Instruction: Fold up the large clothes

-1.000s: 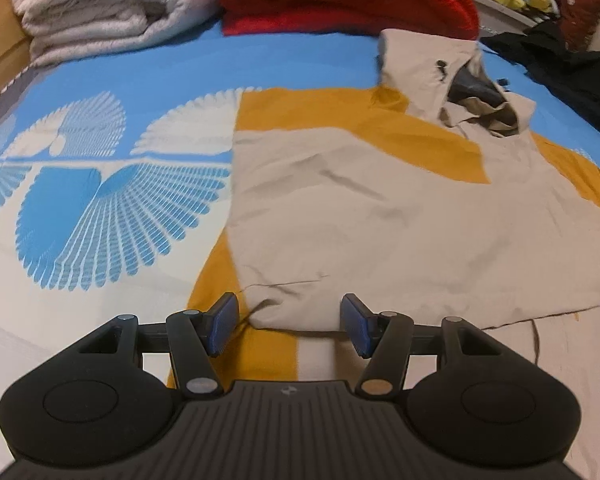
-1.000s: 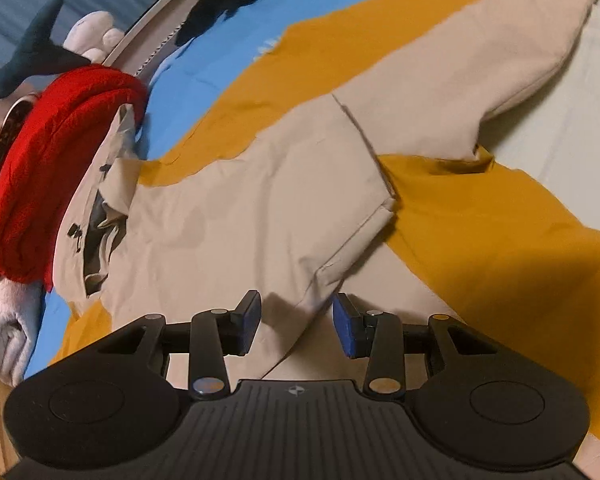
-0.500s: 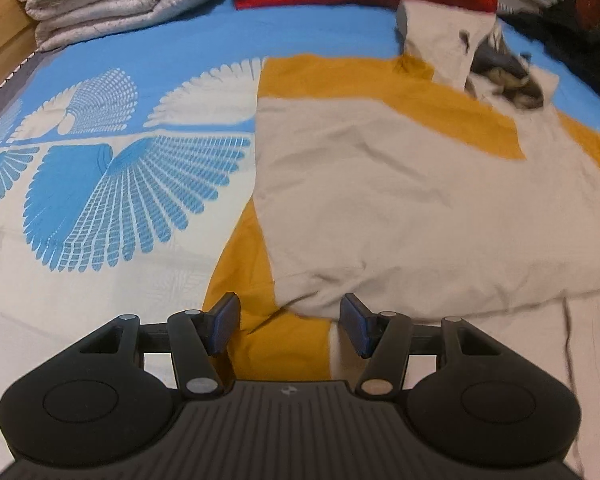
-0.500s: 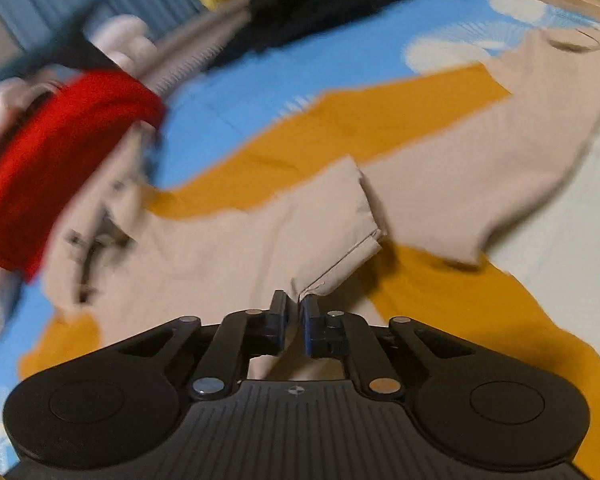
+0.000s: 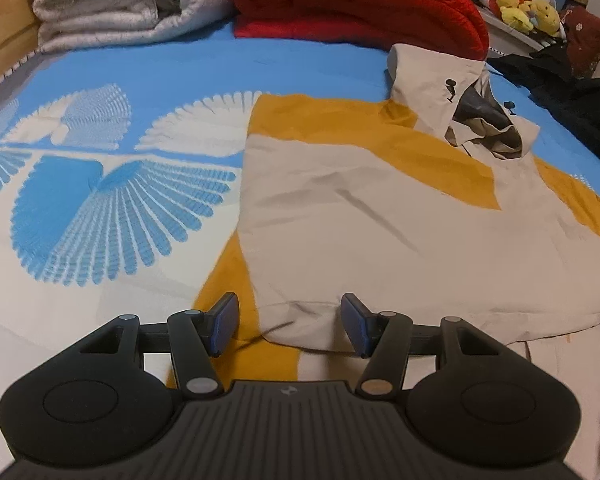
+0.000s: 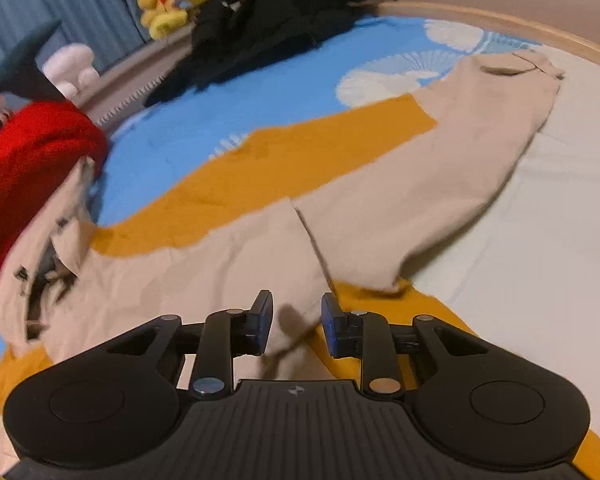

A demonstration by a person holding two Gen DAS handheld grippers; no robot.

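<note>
A beige and mustard hooded jacket lies spread on the bed, its left sleeve folded across the body. My left gripper is open, its jaws either side of the folded edge's near corner. In the right wrist view the jacket shows with its other sleeve stretched out to the right. My right gripper is open, with a ridge of beige fabric between its jaws. The hood lies at the far end.
A blue and white patterned sheet covers the bed. A rolled white blanket and a red blanket lie at the head. Black clothes and yellow plush toys sit along the far side. A wooden bed edge curves at right.
My right gripper was shut on the jacket's edge half a second ago and has now opened, letting the fabric go. My left gripper stays open and has shifted little.
</note>
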